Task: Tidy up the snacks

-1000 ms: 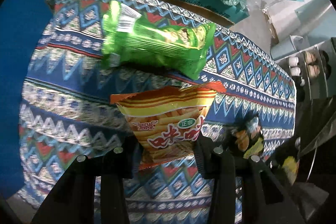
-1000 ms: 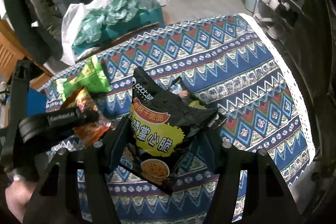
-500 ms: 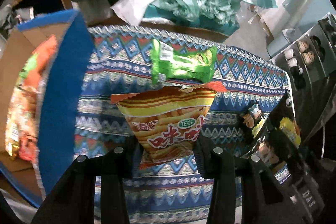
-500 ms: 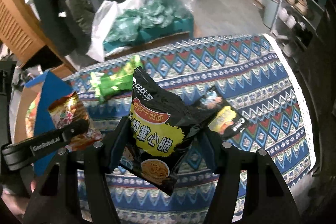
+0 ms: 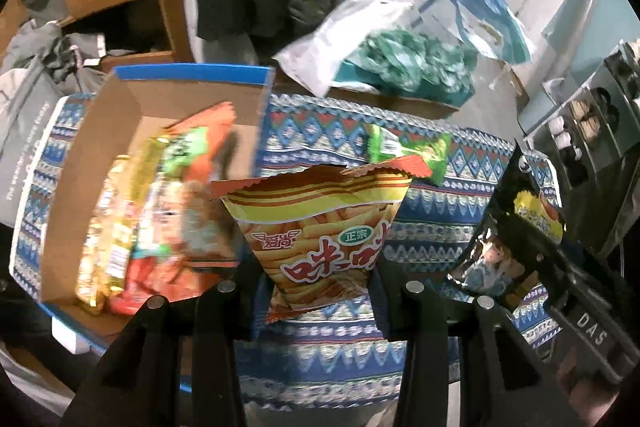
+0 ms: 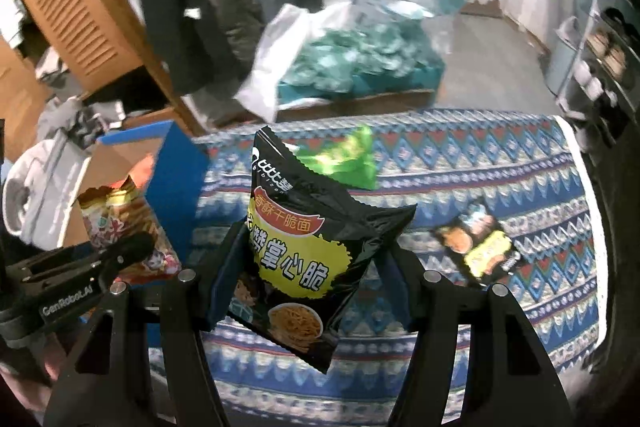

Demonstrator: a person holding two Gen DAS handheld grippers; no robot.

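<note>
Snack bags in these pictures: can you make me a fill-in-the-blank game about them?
1. The left hand-held gripper pinches an orange snack bag, and the right hand-held gripper pinches a ____ one.
2. The cardboard box with blue edges already holds ____.
3. On the patterned tablecloth lies a bright ____ snack bag beyond the held ones.

Missing words: black; snacks; green
</note>
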